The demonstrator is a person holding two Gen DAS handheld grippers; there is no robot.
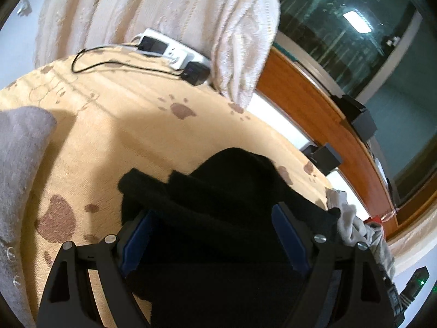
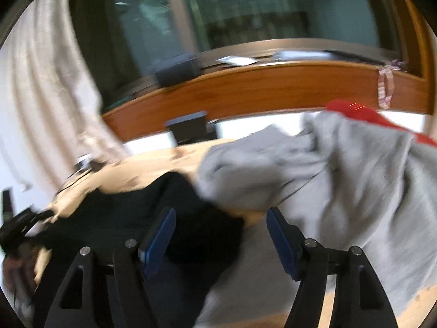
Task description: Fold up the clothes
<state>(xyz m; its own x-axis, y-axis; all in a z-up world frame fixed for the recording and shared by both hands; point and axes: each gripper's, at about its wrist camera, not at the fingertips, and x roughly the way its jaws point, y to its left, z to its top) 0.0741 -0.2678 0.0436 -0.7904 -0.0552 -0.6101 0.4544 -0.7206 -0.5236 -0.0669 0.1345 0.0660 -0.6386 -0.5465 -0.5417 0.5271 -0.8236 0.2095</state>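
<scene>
A black garment lies bunched on the yellow paw-print bedspread. My left gripper hangs over it with its blue pads far apart; the black cloth fills the gap and the pads do not pinch it. In the blurred right wrist view my right gripper stands open above the seam where the black garment meets a grey garment. Its pads hold nothing. A red piece peeks out behind the grey one.
A white power strip, a black charger and its cable lie at the bed's far edge under a cream curtain. Grey cloth lies left, crumpled grey clothes right. A wooden sill with dark boxes runs below the window.
</scene>
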